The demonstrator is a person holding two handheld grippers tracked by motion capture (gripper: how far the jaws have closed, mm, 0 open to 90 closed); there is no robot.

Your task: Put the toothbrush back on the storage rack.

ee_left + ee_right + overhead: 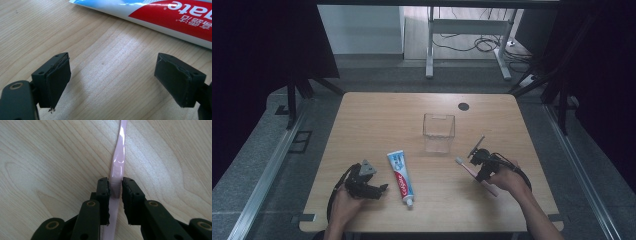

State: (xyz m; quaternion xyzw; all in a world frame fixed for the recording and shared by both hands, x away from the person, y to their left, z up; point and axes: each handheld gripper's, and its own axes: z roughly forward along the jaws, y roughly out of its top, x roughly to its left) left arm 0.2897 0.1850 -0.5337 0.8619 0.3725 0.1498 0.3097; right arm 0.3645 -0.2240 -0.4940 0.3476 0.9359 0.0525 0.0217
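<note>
Right gripper (115, 185) clamps the slim pink plastic toothbrush (118, 162)

The toothbrush lies on the light wooden table (377, 120) just in front and right of the clear square plastic cup (438, 132); the left gripper (112, 80), jaws wide with nothing between, rests left of the white, red and blue toothpaste tube (401, 177), which lies front-left of that cup

pink toothbrush (118, 162), slim glossy handle (bristle head pointing away), clamped just above the wooden table (45, 157)

A pale pink toothbrush (118, 162), a red, white and blue toothpaste tube (401, 176), light woodgrain table (372, 125).
</note>
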